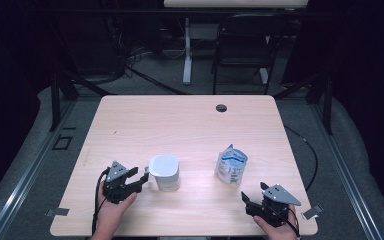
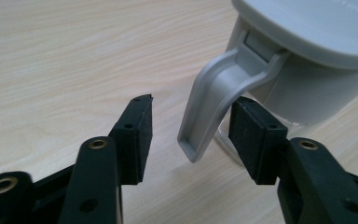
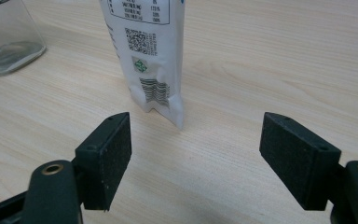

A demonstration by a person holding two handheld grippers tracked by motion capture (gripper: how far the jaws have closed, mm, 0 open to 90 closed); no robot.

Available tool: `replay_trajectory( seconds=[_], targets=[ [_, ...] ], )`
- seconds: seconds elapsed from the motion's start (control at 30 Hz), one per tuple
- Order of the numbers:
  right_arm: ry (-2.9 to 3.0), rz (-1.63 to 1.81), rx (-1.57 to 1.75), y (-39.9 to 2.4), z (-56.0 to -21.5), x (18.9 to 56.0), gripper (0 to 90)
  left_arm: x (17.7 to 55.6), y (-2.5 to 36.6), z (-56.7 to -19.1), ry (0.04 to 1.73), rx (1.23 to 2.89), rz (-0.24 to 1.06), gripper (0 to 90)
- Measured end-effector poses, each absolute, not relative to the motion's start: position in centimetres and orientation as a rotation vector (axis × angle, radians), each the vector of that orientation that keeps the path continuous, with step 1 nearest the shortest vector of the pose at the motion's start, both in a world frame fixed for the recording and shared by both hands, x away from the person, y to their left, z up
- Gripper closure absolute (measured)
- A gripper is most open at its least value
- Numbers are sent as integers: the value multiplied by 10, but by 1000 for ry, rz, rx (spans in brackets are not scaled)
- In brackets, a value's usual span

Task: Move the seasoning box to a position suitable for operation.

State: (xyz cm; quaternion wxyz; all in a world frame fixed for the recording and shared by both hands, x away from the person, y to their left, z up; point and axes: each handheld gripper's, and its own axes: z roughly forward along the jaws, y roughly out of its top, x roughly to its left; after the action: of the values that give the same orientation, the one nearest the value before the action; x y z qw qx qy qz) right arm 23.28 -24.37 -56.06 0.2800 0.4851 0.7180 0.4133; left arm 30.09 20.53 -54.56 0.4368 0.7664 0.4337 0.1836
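Status: early stage. Your left gripper (image 1: 141,179) has reached the jug (image 1: 164,172), which stands upright on the counter (image 1: 190,125), lid on, not yet lifted or tilted. The handle (image 2: 214,95) hangs between the left jaws: one pad sits just beside it on the jug side, possibly touching (contact there cannot be confirmed), while the other pad stands clear with counter showing in the gap. The jaws are part-way apart and not yet clamped, so the grip remains to be made.

Your right gripper (image 1: 248,201) sits well to the right of the jug, near the counter's front edge. Its jaws are wide apart and hold nothing. The pouch (image 1: 230,164) stands upright to the right of the jug, ahead of the right jaws and outside them, nearer the left pad's line than the right's in the right gripper view.

Judgement: approach done on the jug side; grasping the handle, taking the pouch and whatever follows are all outstanding.
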Motion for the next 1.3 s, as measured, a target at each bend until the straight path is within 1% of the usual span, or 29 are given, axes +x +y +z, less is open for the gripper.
replay_trajectory(
  seconds=[0.17, 0.43, 0.63, 0.87, 1.3],
  targets=[
    [1919, 1109, 1307, -245, -561, 232, 246, 305, 199, -546, 1051, 1939, 443, 556],
    [1930, 1110, 1304, -245, -562, 232, 248, 306, 194, -547, 1029, 1958, 459, 637],
    [1934, 1105, 1306, -245, -563, 233, 249, 311, 191, -549, 1030, 1961, 460, 631],
    [1935, 1104, 1311, -246, -564, 233, 249, 310, 190, -550, 1024, 1979, 499, 681],
    [1936, 1112, 1305, -243, -565, 233, 255, 306, 189, -549, 1017, 1991, 517, 701]
  ],
)
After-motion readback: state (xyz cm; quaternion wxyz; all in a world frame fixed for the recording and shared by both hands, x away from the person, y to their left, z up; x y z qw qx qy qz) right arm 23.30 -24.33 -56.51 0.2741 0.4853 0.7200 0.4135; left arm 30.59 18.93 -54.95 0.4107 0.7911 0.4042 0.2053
